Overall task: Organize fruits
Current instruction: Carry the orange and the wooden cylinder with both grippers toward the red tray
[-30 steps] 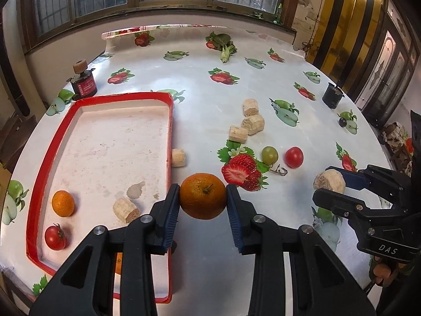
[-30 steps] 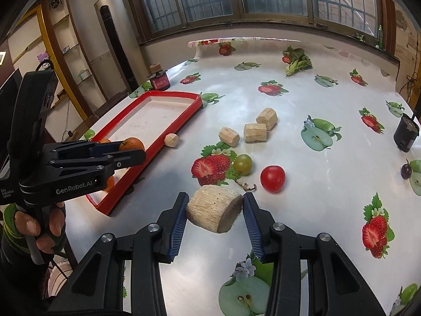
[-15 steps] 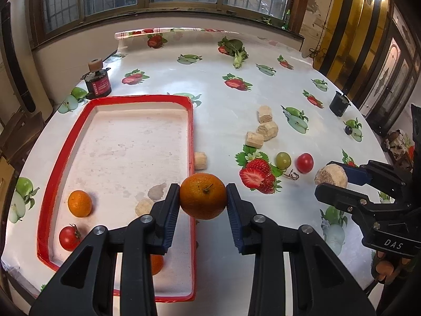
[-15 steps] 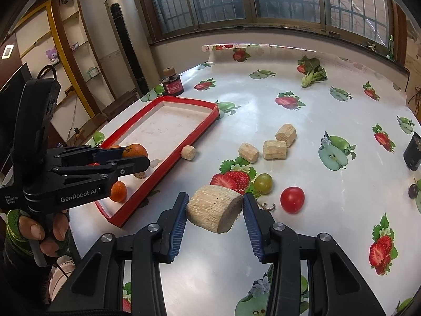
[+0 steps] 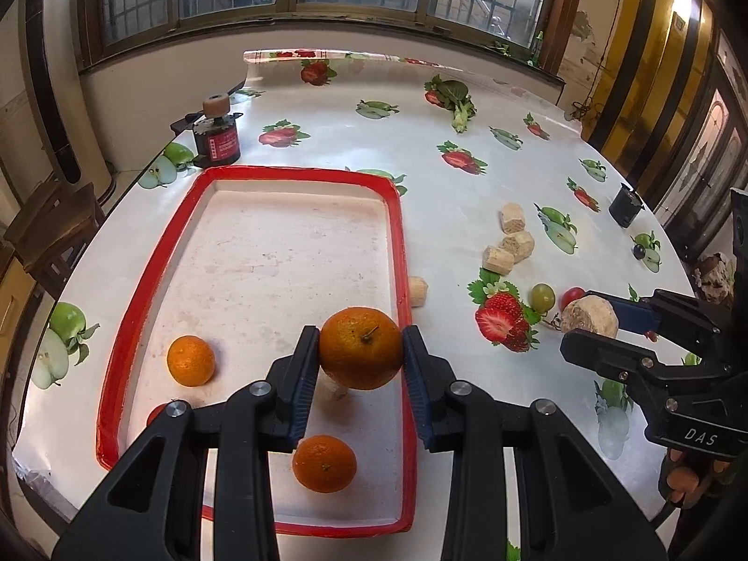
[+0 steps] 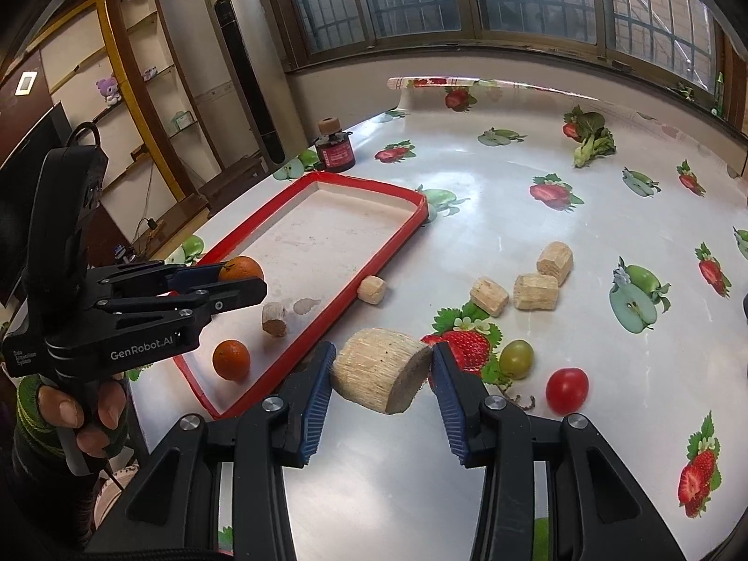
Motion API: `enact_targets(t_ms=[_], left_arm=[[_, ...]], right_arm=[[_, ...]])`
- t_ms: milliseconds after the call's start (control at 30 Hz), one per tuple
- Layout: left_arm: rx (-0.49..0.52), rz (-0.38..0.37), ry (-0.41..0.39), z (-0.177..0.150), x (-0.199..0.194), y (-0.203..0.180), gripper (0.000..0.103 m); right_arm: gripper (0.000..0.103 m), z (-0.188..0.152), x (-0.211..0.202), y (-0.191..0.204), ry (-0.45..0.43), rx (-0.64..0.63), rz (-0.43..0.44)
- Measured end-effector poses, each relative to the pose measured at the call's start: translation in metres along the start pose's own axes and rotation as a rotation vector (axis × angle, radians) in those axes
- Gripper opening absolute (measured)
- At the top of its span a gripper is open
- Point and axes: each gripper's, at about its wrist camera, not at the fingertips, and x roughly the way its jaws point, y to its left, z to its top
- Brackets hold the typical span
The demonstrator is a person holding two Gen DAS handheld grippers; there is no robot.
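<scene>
My left gripper (image 5: 360, 348) is shut on a large orange (image 5: 361, 347) and holds it above the near right part of the red-rimmed tray (image 5: 402, 243). Two smaller oranges (image 5: 190, 360) (image 5: 324, 463), a beige chunk and a partly hidden red tomato lie in the tray. My right gripper (image 6: 381, 374) is shut on a big beige corn-like chunk (image 6: 381, 370), above the table just right of the tray (image 6: 388, 243). The left gripper also shows in the right wrist view (image 6: 238, 280). A green grape (image 6: 515, 358) and a red tomato (image 6: 566, 390) lie on the table.
Three beige chunks (image 6: 528, 280) lie on the table, and a fourth (image 6: 371, 289) rests against the tray's rim. A dark jar (image 5: 216, 138) stands behind the tray, a black cup (image 5: 625, 204) at the far right, and a green vegetable (image 5: 458, 103) at the back.
My left gripper has carried the orange leftward from beside the tray to above its inside. My right gripper has moved with its chunk toward the tray.
</scene>
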Motion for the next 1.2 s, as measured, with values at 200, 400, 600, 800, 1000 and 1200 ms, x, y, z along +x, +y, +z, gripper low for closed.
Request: enact_targets(t_ms=[200,400,600,800,1000,1200], left_arm=[[-0.028,0.014,-0.001,0.002,0.001,0.018,0.033],[-0.06,0.027,0.006,0.004,0.006,0.038,0.033],[-0.093,0.049,0.013,0.011,0.013,0.061,0.033],[-0.133,0.051,0.034,0.021,0.027,0.084,0.033],[-0.179,0.046,0.068,0.026,0.046,0.103,0.033],[-0.194,0.052,0.104,0.026,0.063,0.11,0.033]], right_arm=[[0.043,0.011,0.013,0.01,0.009,-0.011,0.03],[0.043,0.023,0.029,0.022,0.02,-0.027,0.056],[0.043,0.037,0.05,0.031,0.036,-0.045,0.066],[0.043,0.051,0.073,0.041,0.055,-0.062,0.084],[0.043,0.06,0.105,0.052,0.094,-0.078,0.099],[0.043,0.059,0.135,0.061,0.144,-0.1,0.105]])
